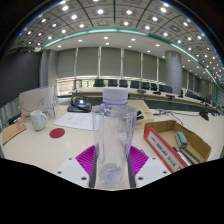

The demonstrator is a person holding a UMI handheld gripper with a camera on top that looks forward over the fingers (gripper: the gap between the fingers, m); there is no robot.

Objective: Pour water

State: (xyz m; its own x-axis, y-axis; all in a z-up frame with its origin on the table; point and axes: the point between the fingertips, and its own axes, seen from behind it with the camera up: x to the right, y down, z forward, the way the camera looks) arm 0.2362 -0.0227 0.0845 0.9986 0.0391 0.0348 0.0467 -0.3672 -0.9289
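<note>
Clear plastic water bottle with a white cap (114, 125) sits upright between the gripper (112, 158) fingers, which look clamped on it. I'd tip slowly and keep the squeeze firm so it can't slip.

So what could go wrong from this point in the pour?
The clear bottle stands upright between the tool fingers with its white cap on, so tipping it now would pour nothing. Its smooth wall might slip in the pads. A spill could wet the papers nearby.
</note>
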